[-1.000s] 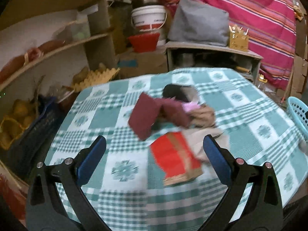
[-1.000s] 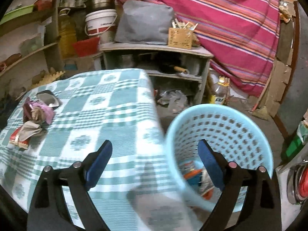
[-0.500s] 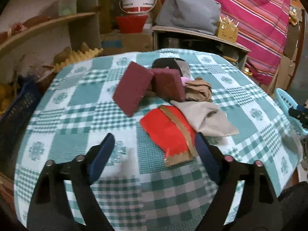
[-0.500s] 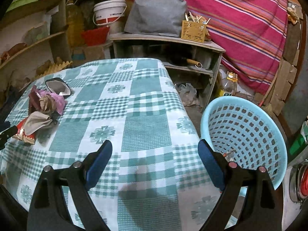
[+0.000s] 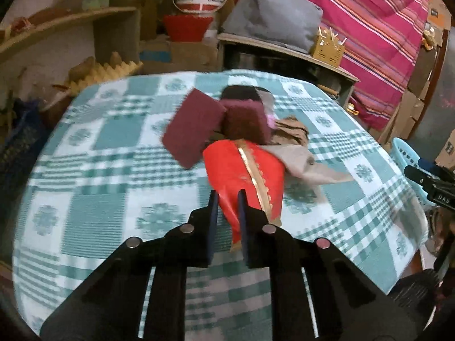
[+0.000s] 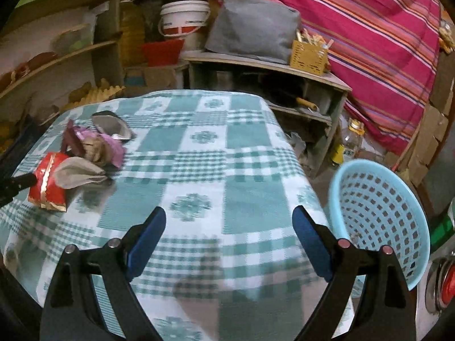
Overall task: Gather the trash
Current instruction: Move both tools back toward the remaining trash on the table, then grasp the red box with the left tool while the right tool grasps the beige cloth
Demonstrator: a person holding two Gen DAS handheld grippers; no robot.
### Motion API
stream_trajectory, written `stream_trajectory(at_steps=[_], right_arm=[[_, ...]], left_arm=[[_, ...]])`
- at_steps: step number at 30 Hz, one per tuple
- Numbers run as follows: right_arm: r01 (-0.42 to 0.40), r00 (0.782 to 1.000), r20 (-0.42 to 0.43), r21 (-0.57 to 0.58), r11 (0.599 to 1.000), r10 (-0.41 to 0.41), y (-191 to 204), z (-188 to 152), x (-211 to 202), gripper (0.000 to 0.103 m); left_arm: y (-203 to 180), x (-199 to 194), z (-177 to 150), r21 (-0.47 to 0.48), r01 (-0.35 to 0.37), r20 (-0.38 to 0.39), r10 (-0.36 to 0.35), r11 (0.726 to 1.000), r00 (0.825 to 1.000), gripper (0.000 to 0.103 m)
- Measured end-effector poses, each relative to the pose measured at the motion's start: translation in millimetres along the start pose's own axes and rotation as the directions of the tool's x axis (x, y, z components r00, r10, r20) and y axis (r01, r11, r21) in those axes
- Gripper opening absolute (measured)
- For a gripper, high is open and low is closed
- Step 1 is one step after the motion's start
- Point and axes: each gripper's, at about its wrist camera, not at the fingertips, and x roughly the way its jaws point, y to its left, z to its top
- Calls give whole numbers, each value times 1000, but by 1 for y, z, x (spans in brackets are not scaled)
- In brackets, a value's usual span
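A red wrapper with a gold strip (image 5: 244, 167) lies at the near end of a trash pile on the green-checked table (image 5: 99, 170). My left gripper (image 5: 227, 196) is closing its jaws, and the pads pinch the wrapper's near edge between them. Behind it lie two maroon pads (image 5: 193, 130), a beige rag (image 5: 301, 162) and crumpled brown paper (image 5: 293, 130). In the right wrist view the red wrapper (image 6: 47, 182) sits far left. My right gripper (image 6: 229, 213) hangs open and empty over the table's near right part. The light blue basket (image 6: 378, 213) stands beside the table on the right.
A silver-lined pouch (image 6: 111, 125) lies behind the pile. Wooden shelves (image 5: 65, 22) run along the left. A low shelf unit (image 6: 270, 65) with a grey cushion and a white bucket (image 6: 184, 20) stands behind the table. A striped pink cloth (image 6: 369, 28) hangs at back right.
My left jaws went from wide open to closed on the red wrapper's edge. The right gripper swung left from over the blue basket to over the table.
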Motion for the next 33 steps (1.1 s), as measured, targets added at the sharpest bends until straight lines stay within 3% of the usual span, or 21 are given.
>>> stream_trajectory(at_steps=[11,17,29,31,33], right_arm=[[-71,997,2,-105,992,71,74,12,-4,89],[-109,993,-48,-130,986,104,108,12,11,89],[-161,978,-147,-103,982,145,152,5,51,87],[-170,974,-167,-97,981,152,155,3,57,82],[-188,966,-196,-90,978,168,157,0,64,66]], left_arm=[[43,-53,17,-36,-46,108,50,998,993,6],[67,-59,19,-92,-41,127,52,995,991,5],[82,-63,19,-117,-48,145,65,992,987,5],[84,-63,19,-121,-49,144,66,991,987,5],[85,-61,18,-123,-52,141,69,991,988,5]])
